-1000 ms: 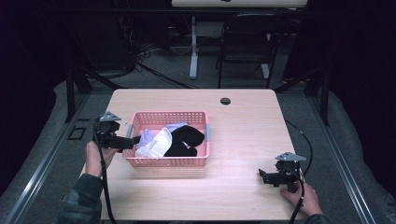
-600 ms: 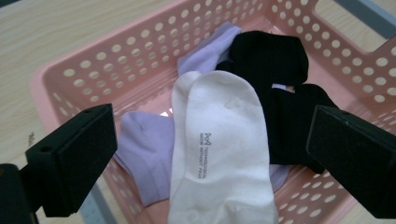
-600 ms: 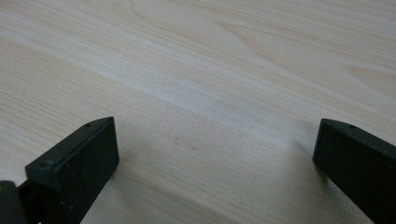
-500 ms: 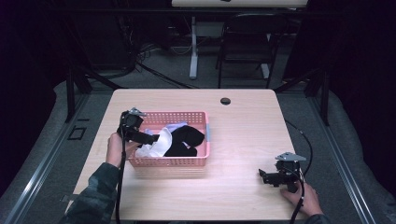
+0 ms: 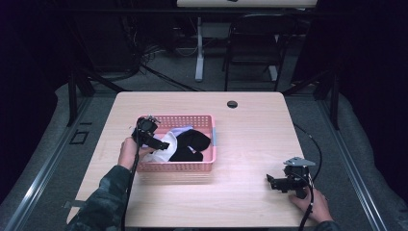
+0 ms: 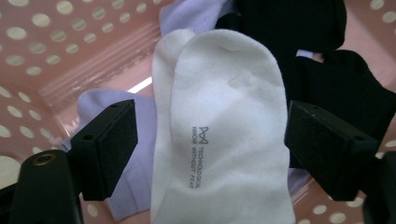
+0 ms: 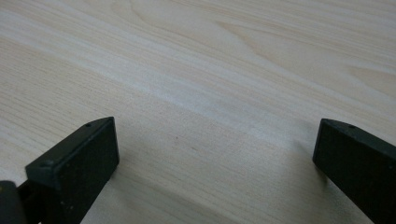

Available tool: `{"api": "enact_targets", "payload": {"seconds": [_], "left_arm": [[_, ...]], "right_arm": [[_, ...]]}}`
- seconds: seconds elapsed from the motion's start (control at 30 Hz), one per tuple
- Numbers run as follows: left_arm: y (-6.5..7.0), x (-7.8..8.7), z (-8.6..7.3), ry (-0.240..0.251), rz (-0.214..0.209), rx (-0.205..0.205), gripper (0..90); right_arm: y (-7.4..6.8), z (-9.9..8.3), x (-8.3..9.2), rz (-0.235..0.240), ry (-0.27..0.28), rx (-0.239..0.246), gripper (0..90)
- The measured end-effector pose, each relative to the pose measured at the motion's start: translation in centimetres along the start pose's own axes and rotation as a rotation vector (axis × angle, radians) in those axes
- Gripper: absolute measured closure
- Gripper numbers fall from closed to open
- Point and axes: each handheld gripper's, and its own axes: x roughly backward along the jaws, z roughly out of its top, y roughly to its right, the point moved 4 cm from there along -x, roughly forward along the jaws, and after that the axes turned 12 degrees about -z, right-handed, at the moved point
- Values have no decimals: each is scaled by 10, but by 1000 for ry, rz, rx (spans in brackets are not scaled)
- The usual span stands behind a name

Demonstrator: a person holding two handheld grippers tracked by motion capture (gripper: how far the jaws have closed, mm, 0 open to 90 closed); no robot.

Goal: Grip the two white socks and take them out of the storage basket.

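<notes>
A pink perforated basket [image 5: 179, 167] stands left of the table's middle and holds socks. A white sock [image 6: 224, 130] with small printed lettering lies on a lavender sock [image 6: 140, 154], and black socks [image 6: 336, 84] lie beside it. My left gripper [image 6: 210, 144] reaches down into the basket [image 6: 42, 51], its jaws on either side of the white sock. They have just been closing, and the pads stand a little off the sock. From above, that gripper [image 5: 161, 143] is over the basket's left half. My right gripper [image 7: 215, 154] stands open over bare wood near the front right [image 5: 270, 180].
The light wooden table [image 5: 250, 130] has a dark round grommet [image 5: 232, 104] near its far edge. A chair [image 5: 252, 43] and a desk leg stand beyond the table. A cable [image 5: 310, 144] trails off the table's right edge.
My left gripper moved right from outside the basket's left wall, over the rim and down onto the socks. The right gripper stayed put.
</notes>
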Motion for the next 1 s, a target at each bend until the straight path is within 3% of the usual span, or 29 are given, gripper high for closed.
{"api": "enact_targets", "payload": {"seconds": [0.43, 0.53, 0.73, 0.87, 1.0], "left_arm": [[-6, -23, 3, -147, -13, 40, 381], [-7, -26, 4, -178, -11, 29, 458], [-7, -28, 3, -196, -19, 32, 708], [-6, -24, 4, -182, -16, 19, 805], [-4, -17, 5, -157, -17, 4, 847]], "right_arm": [[0, 0, 0, 5, 0, -1, 0], [0, 0, 0, 5, 0, -1, 0], [0, 0, 0, 4, 0, -1, 0], [0, 0, 0, 5, 1, -1, 0], [0, 0, 0, 0, 0, 0, 0]]}}
